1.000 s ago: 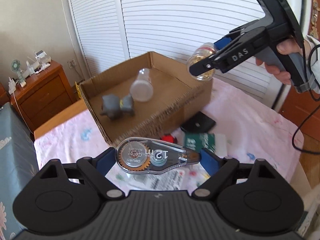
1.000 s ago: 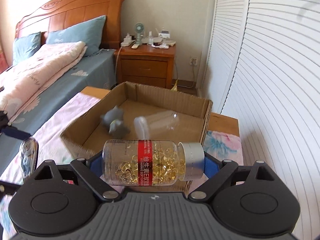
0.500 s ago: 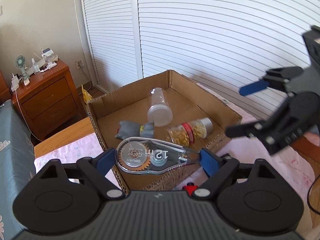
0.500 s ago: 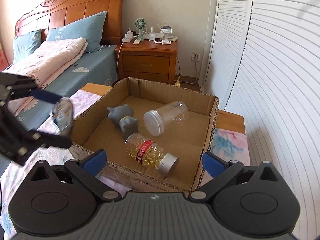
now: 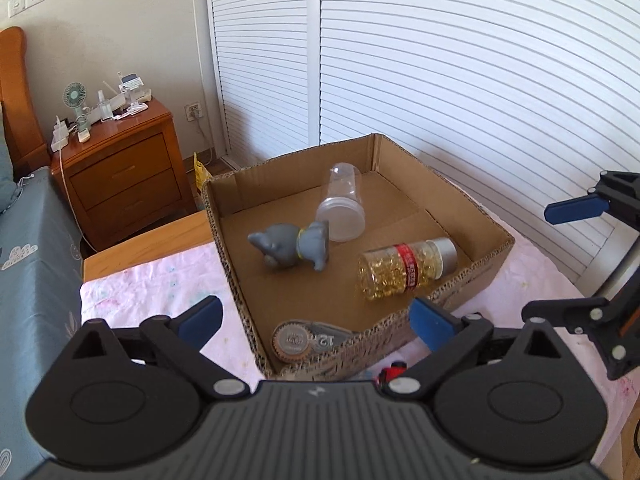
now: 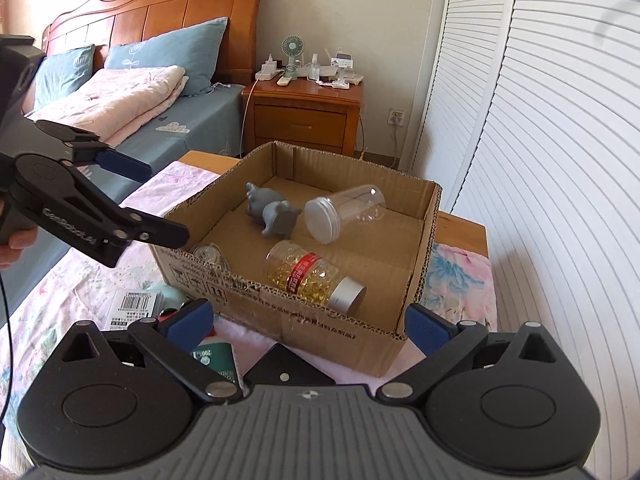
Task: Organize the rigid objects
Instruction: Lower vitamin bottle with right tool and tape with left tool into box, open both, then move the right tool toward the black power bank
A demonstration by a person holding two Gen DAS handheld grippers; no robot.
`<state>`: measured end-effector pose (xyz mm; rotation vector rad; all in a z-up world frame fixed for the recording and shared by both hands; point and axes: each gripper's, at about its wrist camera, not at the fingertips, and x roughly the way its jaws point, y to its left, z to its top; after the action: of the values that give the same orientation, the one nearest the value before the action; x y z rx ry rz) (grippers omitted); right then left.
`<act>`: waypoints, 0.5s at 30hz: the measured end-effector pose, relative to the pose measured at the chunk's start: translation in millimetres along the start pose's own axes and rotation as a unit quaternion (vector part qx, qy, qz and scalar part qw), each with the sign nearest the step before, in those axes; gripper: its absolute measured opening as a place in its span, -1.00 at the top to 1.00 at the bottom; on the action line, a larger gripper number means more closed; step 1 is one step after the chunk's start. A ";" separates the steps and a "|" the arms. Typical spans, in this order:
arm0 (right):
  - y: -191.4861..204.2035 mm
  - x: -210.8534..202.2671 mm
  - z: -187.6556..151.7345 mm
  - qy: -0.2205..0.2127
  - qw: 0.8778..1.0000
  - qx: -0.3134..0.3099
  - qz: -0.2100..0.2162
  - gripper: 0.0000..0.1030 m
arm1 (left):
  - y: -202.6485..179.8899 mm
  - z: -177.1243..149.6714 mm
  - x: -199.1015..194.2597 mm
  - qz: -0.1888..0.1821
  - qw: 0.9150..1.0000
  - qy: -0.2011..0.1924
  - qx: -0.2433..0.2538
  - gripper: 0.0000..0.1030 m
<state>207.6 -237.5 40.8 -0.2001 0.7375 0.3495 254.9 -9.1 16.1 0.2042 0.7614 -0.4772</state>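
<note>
my left tongs [image 5: 316,318] have just been opening, nothing between them; the clear plastic correction-tape dispenser [image 5: 310,340] lies in the brown cardboard box [image 5: 472,208]. right tongs [image 6: 306,320] gape empty too. i'd lift clear before reaching for the worktop clutter.

Cardboard box [image 6: 320,326] on pink floral cloth [image 6: 60,300], holding grey toy [image 6: 274,216], clear jar [image 6: 344,212] and capsule bottle [image 6: 314,278] on their sides, right gripper [image 6: 306,322] spread wide and empty, left gripper [image 6: 132,200] open at box's left edge

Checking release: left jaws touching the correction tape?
Apart. Left wrist view: correction tape lies in the cardboard box, left gripper open, both pads clear.
</note>
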 end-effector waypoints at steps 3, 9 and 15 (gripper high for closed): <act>3.9 0.5 -5.7 0.002 1.000 0.005 -0.003 -1.00 | -4.0 -8.6 -7.0 -0.003 1.000 0.002 -0.002 -0.97; 13.3 3.0 -23.5 0.006 1.000 0.024 0.006 -1.00 | -9.5 -37.0 -22.7 0.010 1.000 -0.010 -0.017 -0.97; 12.4 14.6 -46.0 0.017 0.998 0.061 -0.018 -1.00 | -13.5 -73.4 -36.8 0.047 0.997 -0.024 -0.050 -0.97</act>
<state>184.4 -236.2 -3.3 -0.1044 0.7856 0.2666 180.4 17.0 -10.3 0.1335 0.7241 -0.3525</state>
